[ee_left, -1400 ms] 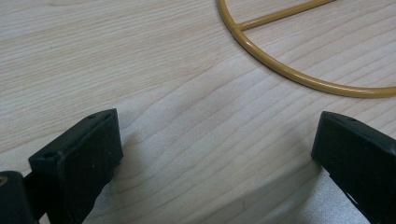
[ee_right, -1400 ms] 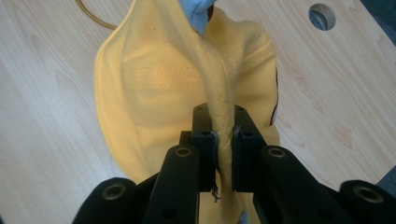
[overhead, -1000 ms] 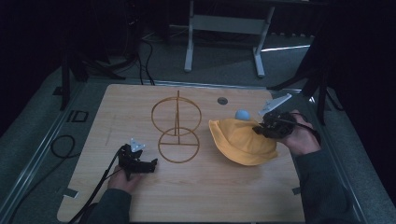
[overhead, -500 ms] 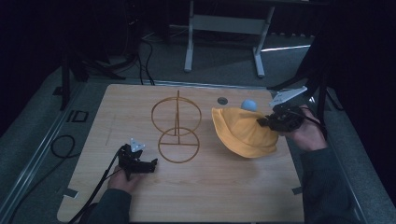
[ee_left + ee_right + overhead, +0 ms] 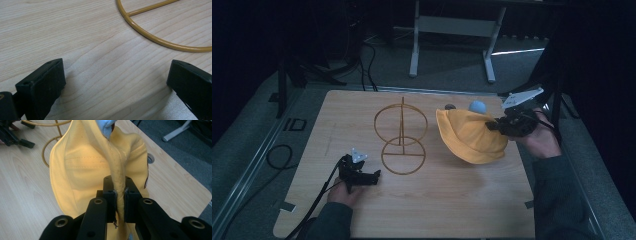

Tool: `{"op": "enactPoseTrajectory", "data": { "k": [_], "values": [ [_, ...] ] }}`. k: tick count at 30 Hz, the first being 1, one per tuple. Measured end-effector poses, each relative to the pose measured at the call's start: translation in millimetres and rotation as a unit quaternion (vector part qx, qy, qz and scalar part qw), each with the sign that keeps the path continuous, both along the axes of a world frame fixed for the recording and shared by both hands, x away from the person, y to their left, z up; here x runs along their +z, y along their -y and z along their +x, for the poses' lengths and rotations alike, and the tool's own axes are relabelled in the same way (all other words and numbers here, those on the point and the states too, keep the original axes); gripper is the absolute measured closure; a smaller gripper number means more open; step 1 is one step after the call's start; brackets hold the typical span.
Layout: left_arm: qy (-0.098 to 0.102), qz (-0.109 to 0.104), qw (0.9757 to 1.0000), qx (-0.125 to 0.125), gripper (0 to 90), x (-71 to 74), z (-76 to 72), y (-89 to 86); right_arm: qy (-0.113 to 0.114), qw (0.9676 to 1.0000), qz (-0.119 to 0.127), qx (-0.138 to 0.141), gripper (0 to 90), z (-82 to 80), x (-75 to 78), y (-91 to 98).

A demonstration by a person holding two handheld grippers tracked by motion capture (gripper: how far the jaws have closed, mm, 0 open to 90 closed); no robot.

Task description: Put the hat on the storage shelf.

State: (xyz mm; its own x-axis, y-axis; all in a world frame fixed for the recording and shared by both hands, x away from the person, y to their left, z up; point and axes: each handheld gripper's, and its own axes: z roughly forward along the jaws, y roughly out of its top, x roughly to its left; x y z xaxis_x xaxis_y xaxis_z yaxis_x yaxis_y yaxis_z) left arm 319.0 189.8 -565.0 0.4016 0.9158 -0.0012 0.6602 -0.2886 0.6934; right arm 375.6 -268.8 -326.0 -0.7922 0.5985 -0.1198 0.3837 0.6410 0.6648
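A yellow hat (image 5: 469,135) with a light blue pompom (image 5: 477,106) hangs lifted off the table at the right, its lower part near the wood. My right gripper (image 5: 496,124) is shut on its brim, and the right gripper view shows the yellow hat (image 5: 82,167) fabric pinched between the jaws. A gold wire stand (image 5: 402,135) with two rings stands mid-table. My left gripper (image 5: 374,175) rests low on the table near the stand's base ring (image 5: 160,41), its jaws wide apart with bare wood between them.
The wooden table (image 5: 427,210) has a small round hole (image 5: 450,106) near its far edge, behind the hat. A cable (image 5: 319,197) trails from the left gripper off the front left. A metal frame leg (image 5: 452,25) stands on the floor beyond.
The right gripper has raised the hat by its brim and pulled it up and to the right; the hat now hangs instead of lying flat. The left gripper has stayed put.
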Motion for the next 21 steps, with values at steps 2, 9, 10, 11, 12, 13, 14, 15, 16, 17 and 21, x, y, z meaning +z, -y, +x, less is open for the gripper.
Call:
{"op": "enactPoseTrajectory", "data": {
  "k": [2, 9, 10, 11, 12, 13, 14, 15, 16, 17, 21],
  "values": [
    [0.000, 0.000, 1.0000, 0.000, 1.8, 0.0, 0.0, 0.0, 0.006, 0.9999, 0.009, 0.010, 83.2, -0.1, 2.9, -2.0],
    [-0.001, 0.002, 1.0000, -0.001, 1.9, 0.1, 0.0, -0.2, 0.011, 0.9995, 0.024, 0.019, 83.1, 1.3, 8.5, -7.2],
    [-0.001, 0.001, 1.0000, -0.001, 1.9, 0.1, 0.0, -0.2, 0.013, 0.9993, 0.028, 0.021, 83.2, 1.7, 9.1, -8.5],
    [0.000, 0.001, 1.0000, -0.001, 1.9, 0.1, 0.0, -0.1, 0.015, 0.9992, 0.029, 0.023, 83.2, 2.1, 10.0, -9.6],
    [-0.001, 0.001, 1.0000, -0.001, 1.9, 0.2, 0.0, -0.1, 0.016, 0.9991, 0.032, 0.024, 83.2, 2.5, 10.8, -11.0],
    [-0.001, 0.001, 1.0000, -0.001, 1.8, 0.2, 0.0, -0.2, 0.017, 0.9989, 0.034, 0.026, 83.1, 3.1, 11.8, -12.2],
    [-0.001, 0.001, 1.0000, -0.001, 1.9, 0.2, 0.0, -0.2, 0.018, 0.9988, 0.037, 0.027, 83.2, 3.5, 12.9, -13.6],
    [-0.001, 0.001, 1.0000, -0.001, 1.8, 0.2, 0.0, -0.2, 0.020, 0.9986, 0.040, 0.028, 83.2, 4.2, 13.9, -15.0],
    [-0.001, 0.001, 1.0000, -0.001, 1.9, 0.3, 0.0, -0.2, 0.021, 0.9985, 0.042, 0.028, 83.1, 4.5, 15.0, -16.5],
    [-0.002, 0.002, 1.0000, -0.002, 1.9, 0.4, 0.0, -0.4, 0.023, 0.9983, 0.044, 0.029, 83.2, 5.2, 15.9, -17.8],
    [-0.003, 0.002, 1.0000, -0.003, 1.9, 0.5, 0.0, -0.5, 0.026, 0.9976, 0.055, 0.032, 83.1, 7.5, 19.0, -24.0]
  ]
}}
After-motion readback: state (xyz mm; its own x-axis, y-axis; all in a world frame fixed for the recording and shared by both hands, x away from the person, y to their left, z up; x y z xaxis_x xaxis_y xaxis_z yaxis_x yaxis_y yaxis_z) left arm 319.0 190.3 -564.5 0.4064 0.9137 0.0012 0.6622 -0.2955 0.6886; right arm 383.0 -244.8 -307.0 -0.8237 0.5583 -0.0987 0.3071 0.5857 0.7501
